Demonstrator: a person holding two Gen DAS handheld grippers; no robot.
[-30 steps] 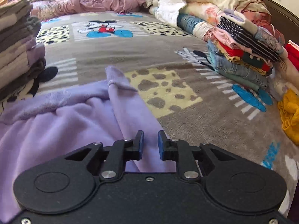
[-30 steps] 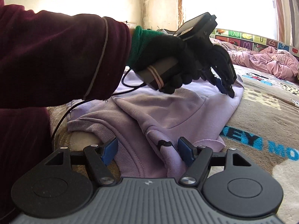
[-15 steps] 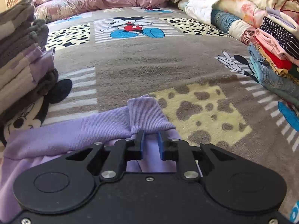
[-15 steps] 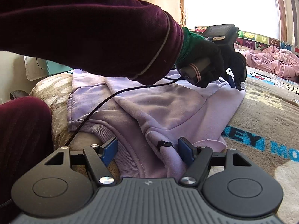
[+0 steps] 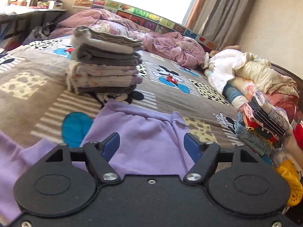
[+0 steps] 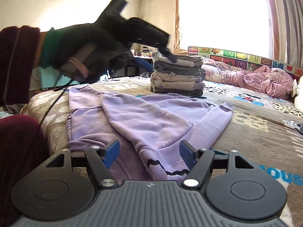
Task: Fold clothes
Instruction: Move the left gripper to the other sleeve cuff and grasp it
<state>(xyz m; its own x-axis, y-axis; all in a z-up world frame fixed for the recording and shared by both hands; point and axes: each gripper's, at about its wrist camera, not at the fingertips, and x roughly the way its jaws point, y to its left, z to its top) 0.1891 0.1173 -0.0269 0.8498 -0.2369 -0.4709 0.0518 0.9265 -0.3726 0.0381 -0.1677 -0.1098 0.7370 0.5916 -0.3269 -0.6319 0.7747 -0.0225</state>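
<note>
My left camera sits low behind the left gripper (image 5: 152,145), close over the soft purple sweatshirt (image 5: 144,138), and looks across the cartoon-mouse bed blanket (image 5: 170,92) toward the bright window. My right camera sits low behind the right gripper (image 6: 149,154), near the sweatshirt's bottom edge, facing the same window from farther back. Both see the sweatshirt, the stack of folded grey cloths (image 5: 106,70) and the crumpled pink quilt (image 6: 255,79).

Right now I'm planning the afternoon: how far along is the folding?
A folded stack already stands on the bed. The lilac sweatshirt is in hand: one sleeve lies folded across, and both the left gripper and right gripper are open. An unfolded pile remains.
</note>
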